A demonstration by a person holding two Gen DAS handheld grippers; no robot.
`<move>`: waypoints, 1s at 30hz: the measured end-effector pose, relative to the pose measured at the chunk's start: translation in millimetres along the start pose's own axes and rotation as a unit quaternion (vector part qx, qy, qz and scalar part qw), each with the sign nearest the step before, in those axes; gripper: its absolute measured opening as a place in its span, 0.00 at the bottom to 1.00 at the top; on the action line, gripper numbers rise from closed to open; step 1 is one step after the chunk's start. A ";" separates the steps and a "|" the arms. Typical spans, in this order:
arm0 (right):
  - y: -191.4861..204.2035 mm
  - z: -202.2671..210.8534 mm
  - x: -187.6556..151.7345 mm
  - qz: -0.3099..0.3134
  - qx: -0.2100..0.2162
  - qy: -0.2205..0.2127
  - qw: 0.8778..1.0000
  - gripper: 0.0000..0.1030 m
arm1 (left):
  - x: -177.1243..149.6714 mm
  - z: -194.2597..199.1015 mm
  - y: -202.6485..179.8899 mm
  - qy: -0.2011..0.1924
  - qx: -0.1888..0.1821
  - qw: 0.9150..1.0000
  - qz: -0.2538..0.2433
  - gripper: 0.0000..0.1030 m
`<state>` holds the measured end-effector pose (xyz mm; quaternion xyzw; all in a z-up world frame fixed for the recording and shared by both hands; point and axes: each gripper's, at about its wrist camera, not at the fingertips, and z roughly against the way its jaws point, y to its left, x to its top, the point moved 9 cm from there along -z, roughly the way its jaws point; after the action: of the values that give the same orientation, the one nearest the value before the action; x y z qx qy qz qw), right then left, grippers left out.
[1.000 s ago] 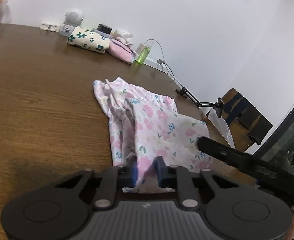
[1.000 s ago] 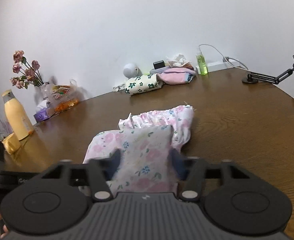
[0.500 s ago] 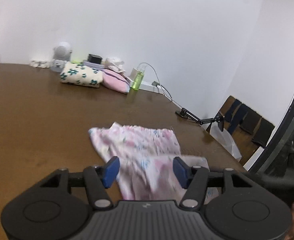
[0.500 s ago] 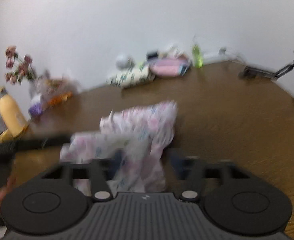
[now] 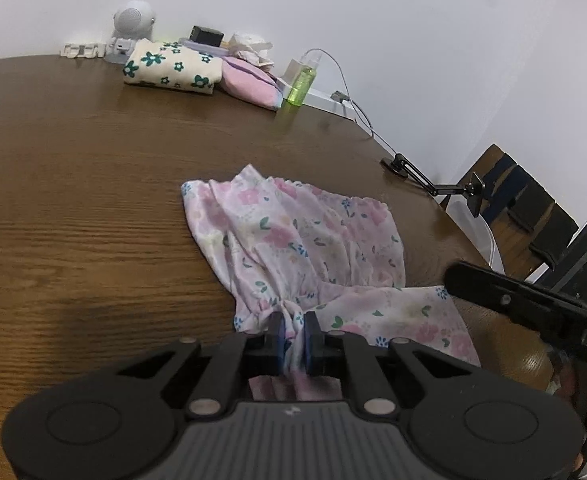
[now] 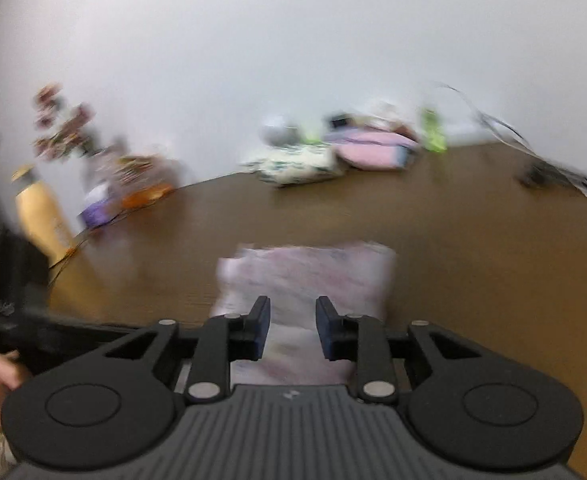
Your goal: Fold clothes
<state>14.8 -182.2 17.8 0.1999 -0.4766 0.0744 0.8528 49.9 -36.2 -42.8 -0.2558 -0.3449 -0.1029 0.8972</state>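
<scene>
A pink floral garment (image 5: 293,248) lies on the brown wooden table (image 5: 73,200), its near part bunched. My left gripper (image 5: 293,332) is shut on a gathered fold at the garment's near edge. In the blurred right wrist view the garment (image 6: 309,276) lies just ahead. My right gripper (image 6: 292,326) is open, its blue pads (image 6: 262,328) apart over the garment's near edge and holding nothing. The right gripper's black body (image 5: 533,308) shows at the right of the left wrist view.
At the far edge lie a folded green-flowered cloth (image 5: 171,66), a folded pink cloth (image 5: 249,84), a green bottle (image 5: 303,82), a white speaker (image 5: 131,26) and a cable (image 5: 357,104). A yellow bottle (image 6: 39,212) and flowers (image 6: 65,124) stand left. A chair (image 5: 525,208) stands right.
My left gripper opened half a second ago and is now shut again on the garment's near fold. My right gripper has narrowed and swung, blurring its view.
</scene>
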 end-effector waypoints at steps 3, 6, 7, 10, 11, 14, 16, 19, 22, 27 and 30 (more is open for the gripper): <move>-7.7 -29.2 -19.3 -0.002 -0.022 0.041 0.999 0.09 | 0.9 -0.9 4.0 -0.001 -0.008 1.000 0.010 0.10; -13.9 -40.4 -30.8 0.003 -0.029 0.064 0.998 0.09 | 0.9 10.8 6.0 -0.028 -0.020 0.999 0.012 0.19; -11.8 -42.2 -30.0 0.010 -0.032 0.070 0.997 0.09 | 4.1 21.0 1.2 -0.054 -0.015 0.998 -0.011 0.22; -1.8 -49.2 -29.8 0.045 -0.045 0.077 0.995 0.11 | 16.2 41.6 -25.8 -0.104 -0.023 0.990 -0.092 0.25; 1.6 -48.7 -30.7 0.055 -0.048 0.077 0.994 0.11 | 19.3 42.5 -36.0 -0.106 -0.033 0.987 -0.112 0.25; -3.9 -46.8 -28.6 0.038 -0.033 0.078 0.996 0.11 | 12.5 13.8 -35.5 -0.049 -0.049 0.992 -0.103 0.10; -13.7 -40.2 -25.1 0.010 -0.019 0.076 0.997 0.12 | 2.6 -1.4 -18.9 -0.011 -0.046 0.996 -0.076 0.06; -22.8 -27.3 -17.8 0.000 -0.025 0.059 0.998 0.12 | -1.7 -5.1 -9.8 0.009 -0.052 0.996 -0.071 0.06; -24.1 -35.0 -24.3 0.016 -0.037 0.066 0.997 0.11 | -0.4 -5.7 -9.4 0.022 -0.053 0.995 -0.085 0.06; -23.9 -41.5 -29.5 0.039 -0.049 0.078 0.995 0.11 | -8.5 1.2 -7.3 0.021 -0.041 0.997 -0.068 0.05; -23.5 -38.1 -31.7 0.044 -0.044 0.084 0.995 0.11 | -19.4 11.3 -13.6 0.021 -0.042 0.997 -0.062 0.05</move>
<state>35.1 -185.9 -33.0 0.1343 -0.4147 0.1069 0.8937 24.2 -41.6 -43.4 -0.2695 -0.3370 -0.1782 0.8843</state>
